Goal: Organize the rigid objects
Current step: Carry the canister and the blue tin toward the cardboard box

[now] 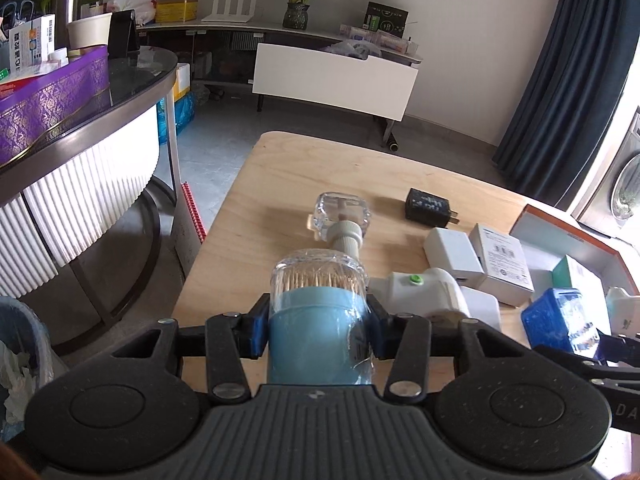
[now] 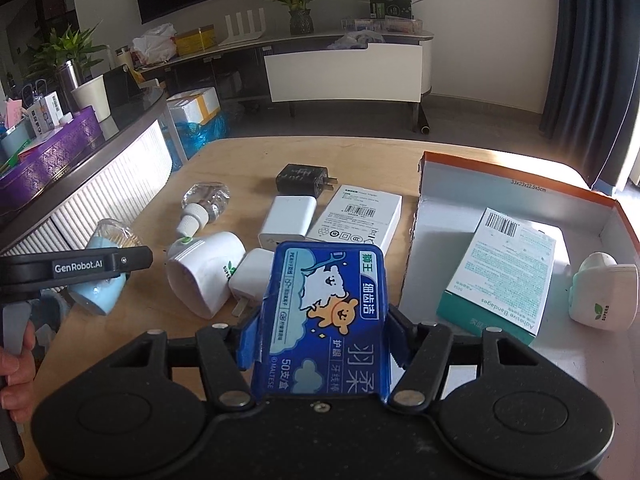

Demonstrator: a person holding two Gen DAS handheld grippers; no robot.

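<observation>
My left gripper [image 1: 318, 322] is shut on a light-blue toothpick holder [image 1: 320, 320] with a clear top, held above the wooden table [image 1: 280, 168]; the holder also shows in the right wrist view [image 2: 100, 276]. My right gripper [image 2: 320, 328] is shut on a blue floss-pick box [image 2: 326, 316], held above the table just left of the open cardboard box [image 2: 520, 200]. That box holds an adhesive bandage carton [image 2: 504, 268] and a white plug-in device [image 2: 604, 292].
On the table lie a clear liquid bottle [image 2: 204, 202], a white plug-in vaporizer [image 2: 200, 276], a black charger [image 2: 302, 180], two white chargers [image 2: 286, 220], and a white carton [image 2: 356, 216]. A round side table [image 1: 80, 128] stands to the left.
</observation>
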